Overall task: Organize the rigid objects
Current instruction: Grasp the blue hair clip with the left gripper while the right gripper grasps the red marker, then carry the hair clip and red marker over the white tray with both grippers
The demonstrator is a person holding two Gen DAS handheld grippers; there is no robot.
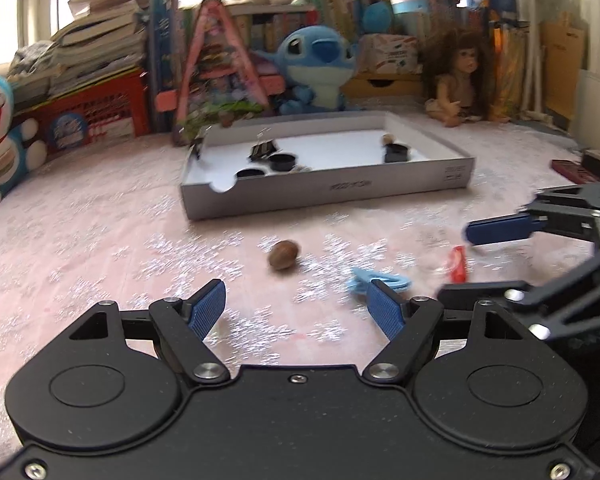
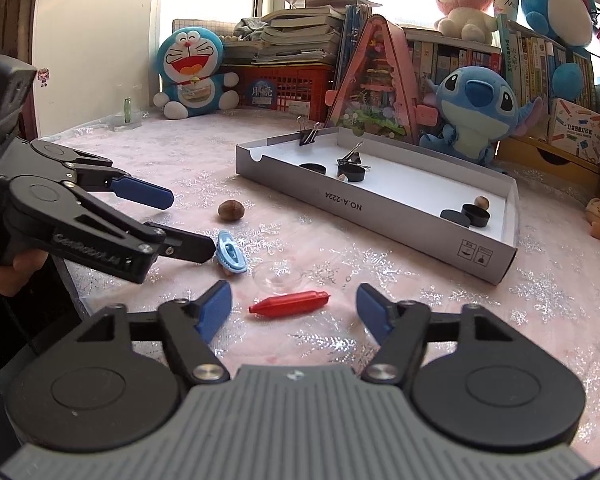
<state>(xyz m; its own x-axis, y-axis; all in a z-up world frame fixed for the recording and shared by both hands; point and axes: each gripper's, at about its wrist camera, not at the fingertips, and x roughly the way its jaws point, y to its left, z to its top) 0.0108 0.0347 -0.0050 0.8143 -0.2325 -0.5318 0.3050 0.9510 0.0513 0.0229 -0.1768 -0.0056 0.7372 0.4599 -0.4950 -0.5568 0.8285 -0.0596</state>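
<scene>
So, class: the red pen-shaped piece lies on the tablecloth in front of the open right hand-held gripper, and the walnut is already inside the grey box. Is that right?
Not quite. The walnut still lies on the tablecloth, outside the grey box, as the right wrist view shows. The red pen-shaped piece does lie before the open right hand-held gripper.

We are looking into a home, most likely a child's room.
Around the blue alien plush point(image 2: 474, 114) we are seeing a robot-cat plush point(image 2: 194, 74) far to its left, a pink toy house point(image 2: 374, 80) just left of it, packed bookshelves point(image 2: 480, 60) behind it, a doll point(image 1: 458, 76) to its right, and a pink snowflake cloth point(image 2: 380, 272) spreading in front.
</scene>
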